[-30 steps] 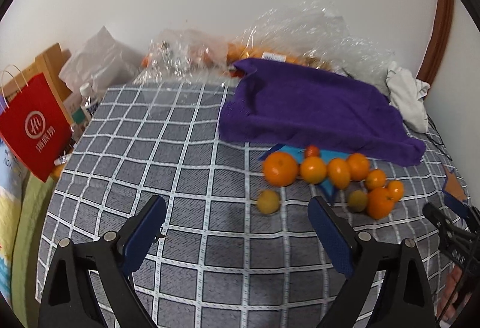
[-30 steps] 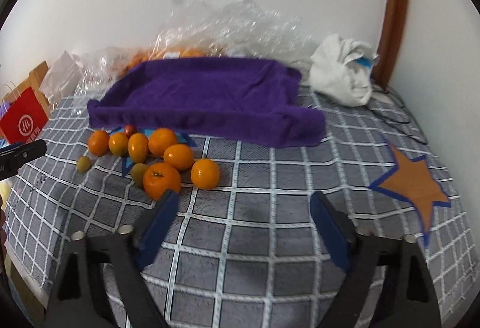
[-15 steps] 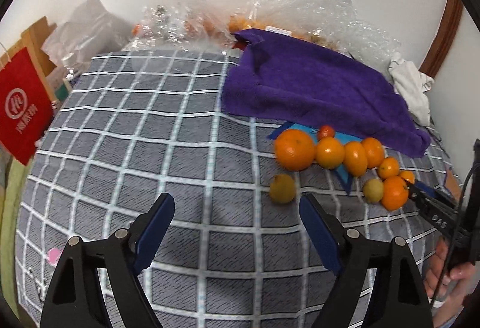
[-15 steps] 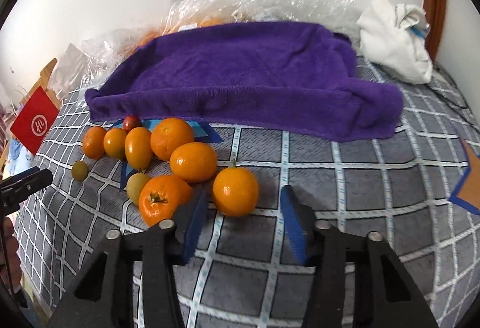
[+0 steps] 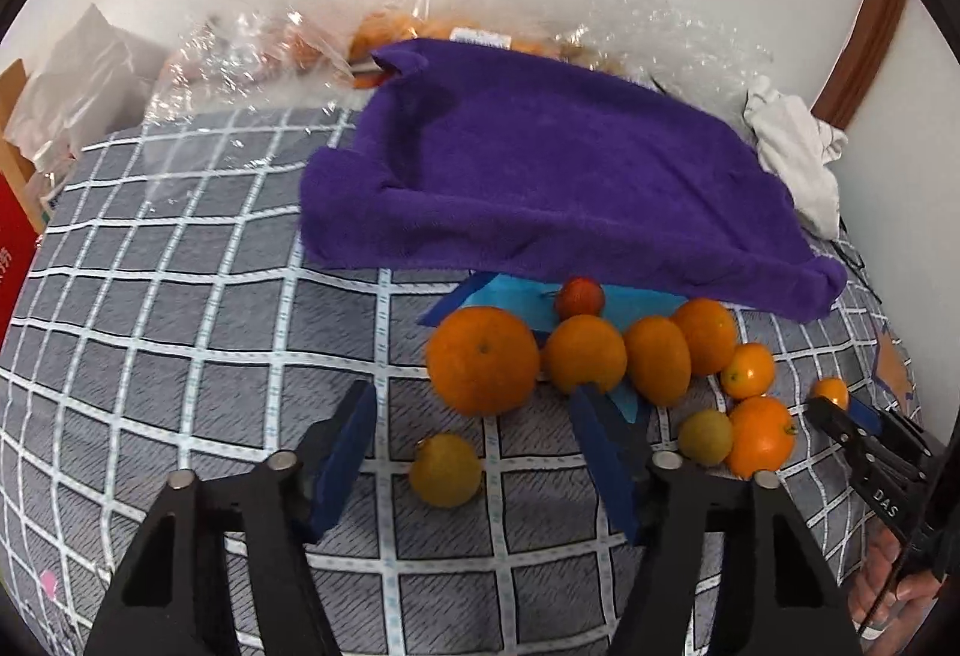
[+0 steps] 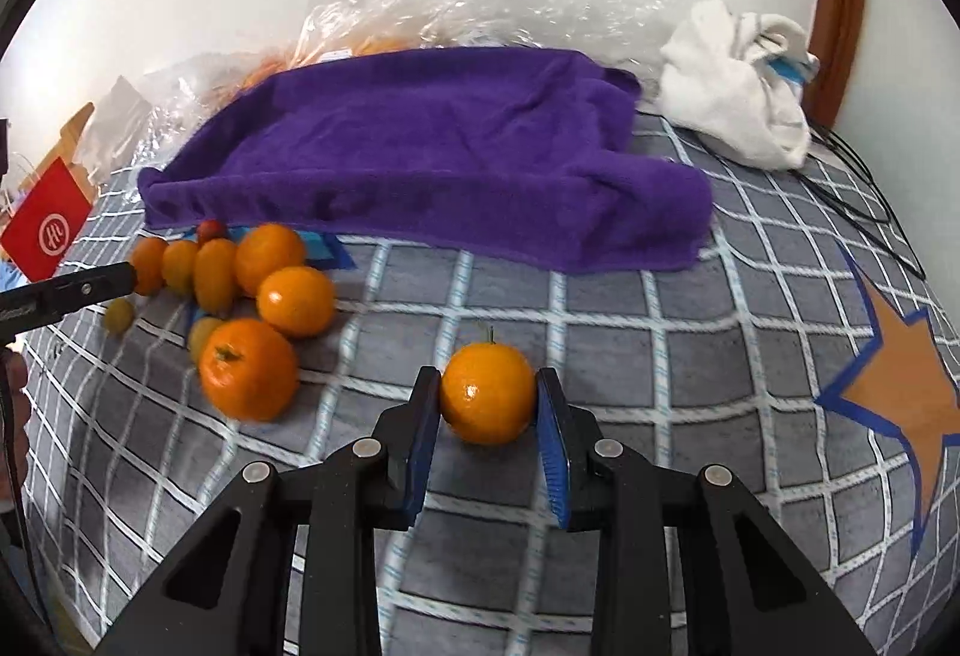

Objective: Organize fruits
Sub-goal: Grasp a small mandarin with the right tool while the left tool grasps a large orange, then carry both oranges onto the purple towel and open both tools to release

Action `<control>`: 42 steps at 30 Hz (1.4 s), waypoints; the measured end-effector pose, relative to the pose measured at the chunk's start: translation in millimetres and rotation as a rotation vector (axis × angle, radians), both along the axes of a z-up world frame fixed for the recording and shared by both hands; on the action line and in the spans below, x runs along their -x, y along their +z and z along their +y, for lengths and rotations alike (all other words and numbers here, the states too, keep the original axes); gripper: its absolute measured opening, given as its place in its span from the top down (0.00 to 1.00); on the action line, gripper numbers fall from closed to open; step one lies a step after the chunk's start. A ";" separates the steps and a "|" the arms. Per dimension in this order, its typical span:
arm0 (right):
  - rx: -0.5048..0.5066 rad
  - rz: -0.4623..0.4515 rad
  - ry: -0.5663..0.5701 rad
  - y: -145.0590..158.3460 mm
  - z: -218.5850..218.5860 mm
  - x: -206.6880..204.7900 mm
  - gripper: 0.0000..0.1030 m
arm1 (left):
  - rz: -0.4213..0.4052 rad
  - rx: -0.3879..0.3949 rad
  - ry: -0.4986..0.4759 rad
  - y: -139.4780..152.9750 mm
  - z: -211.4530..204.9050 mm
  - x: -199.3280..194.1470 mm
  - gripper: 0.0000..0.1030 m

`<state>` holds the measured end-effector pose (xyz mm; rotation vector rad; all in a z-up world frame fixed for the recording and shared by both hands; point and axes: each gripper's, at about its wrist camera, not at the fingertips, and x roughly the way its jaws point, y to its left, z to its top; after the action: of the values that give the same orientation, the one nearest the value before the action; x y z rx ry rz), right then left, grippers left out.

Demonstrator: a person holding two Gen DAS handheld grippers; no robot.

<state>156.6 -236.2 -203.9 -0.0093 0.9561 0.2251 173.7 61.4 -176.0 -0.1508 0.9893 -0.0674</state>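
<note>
R gripper (image 6: 487,419) clamped on small orange (image 6: 487,393). L gripper (image 5: 474,437) jaws closing, nothing gripped yet; yellow fruit (image 5: 445,469) sits betw. its fingers, near end.

Right claw (image 6: 487,431): angled downward, both blue pads pressed against the sides of one orange fruit (image 6: 487,393), grip closed on it. Left claw (image 5: 474,452): angled downward, jaws about half spread and closing, a small yellow fruit (image 5: 445,470) lying between the pads, untouched. Part of a hand (image 5: 894,590) visible behind the right claw at far right
</note>
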 end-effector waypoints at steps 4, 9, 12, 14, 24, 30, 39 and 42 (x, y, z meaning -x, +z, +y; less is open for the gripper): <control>-0.021 -0.008 -0.009 -1.9 -4.5 4.3 0.70 | 0.007 0.010 0.006 -7.0 0.3 -4.8 0.44; -0.015 -0.004 0.008 -1.8 1.5 5.7 0.70 | 0.004 0.054 0.012 -9.0 6.7 -10.3 0.61; -0.014 0.002 0.011 -0.4 4.6 4.6 0.70 | 0.002 0.047 0.010 -7.4 5.6 -11.4 0.62; -0.016 0.003 0.013 1.9 6.3 3.4 0.70 | -0.002 0.043 0.011 -3.6 4.8 -10.2 0.62; -0.026 -0.049 -0.003 39.7 7.3 -16.6 0.70 | -0.042 0.019 0.029 45.5 5.7 -4.3 0.62; -0.023 -0.102 -0.017 73.1 2.4 -33.4 0.70 | -0.096 -0.004 0.044 80.1 3.0 -8.4 0.62; -0.003 -0.189 -0.021 121.1 1.7 -68.6 0.70 | -0.173 -0.013 0.057 129.3 3.9 -26.2 0.62; 0.006 -0.196 -0.034 127.6 2.1 -82.4 0.70 | -0.172 -0.008 0.068 137.3 3.2 -38.2 0.62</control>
<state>239.0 -234.1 -76.3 -0.0206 0.7610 0.1859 211.9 64.6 -38.7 -0.1685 0.8125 -0.0133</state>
